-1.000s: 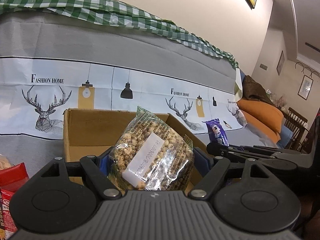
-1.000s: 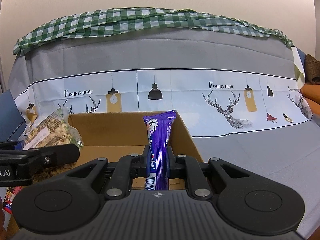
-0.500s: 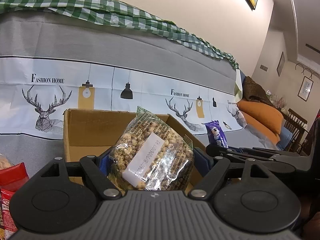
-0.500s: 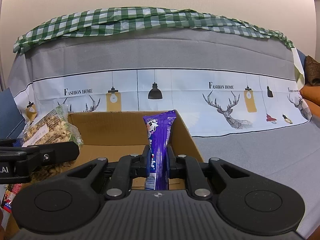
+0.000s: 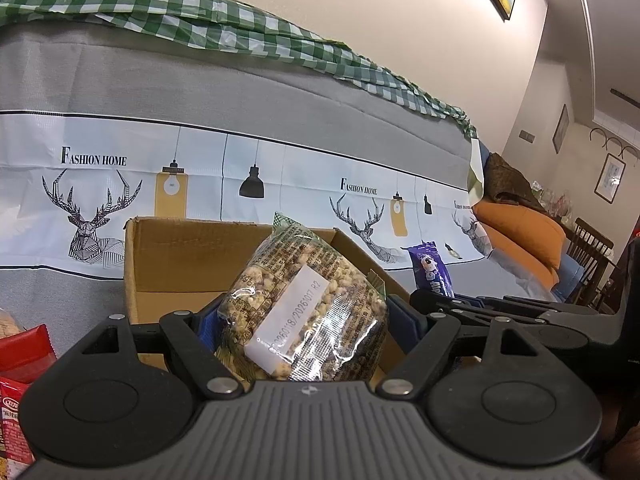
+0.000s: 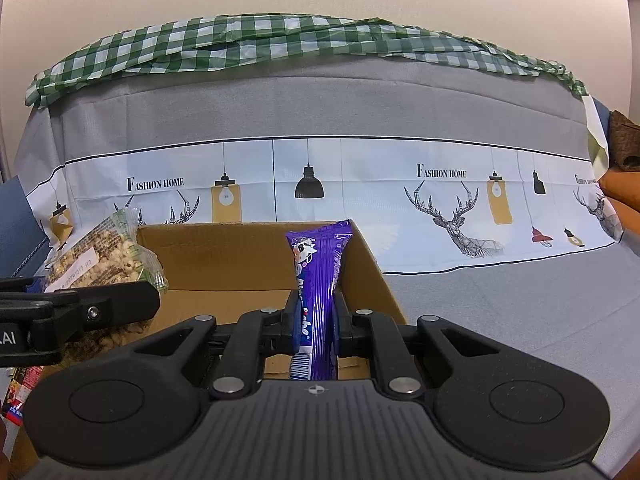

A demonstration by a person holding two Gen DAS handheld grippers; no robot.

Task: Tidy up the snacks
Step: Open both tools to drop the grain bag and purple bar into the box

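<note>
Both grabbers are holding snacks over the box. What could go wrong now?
1. The crinkly clear bag of puffed cereal is wide and slippery; the left gripper pinches only its lower half, so it might slide out beside the open brown cardboard box.
2. The long purple wrapped snack bar stands tall in the right gripper near the box's right wall; it could catch there or tip outside.
3. The two grippers are close and could bump.

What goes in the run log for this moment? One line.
left gripper: holds puffed snack bag | right gripper: holds purple bar | both over cardboard box
</note>
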